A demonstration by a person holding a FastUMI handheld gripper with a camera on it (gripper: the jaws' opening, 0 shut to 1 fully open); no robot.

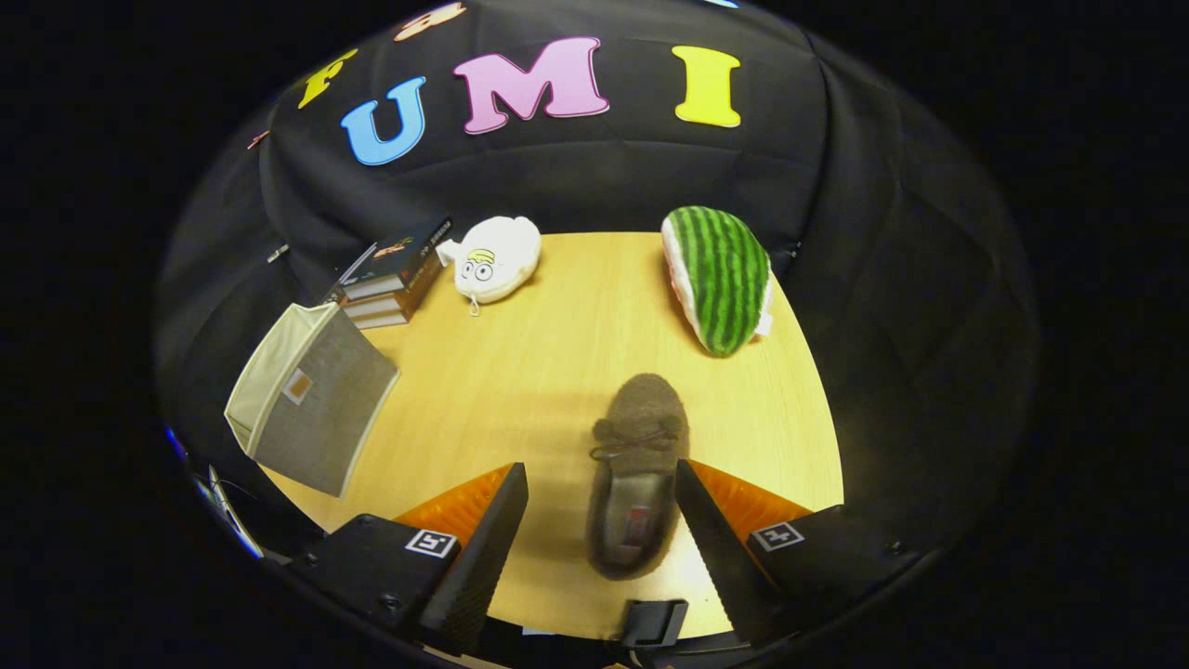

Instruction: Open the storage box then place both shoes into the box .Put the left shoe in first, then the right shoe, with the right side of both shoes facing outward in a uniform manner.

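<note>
The gripper is hanging wide open and holding nothing, its fingers straddling a brown fuzzy shoe that is lying between them, nearer the right finger, toe pointing away. The light wooden surface is spreading beyond, backed by black cloth. At centre left the grey storage box is sitting. Stacked books, a white plush toy and a watermelon plush are lining the upper part of the frame.
</note>
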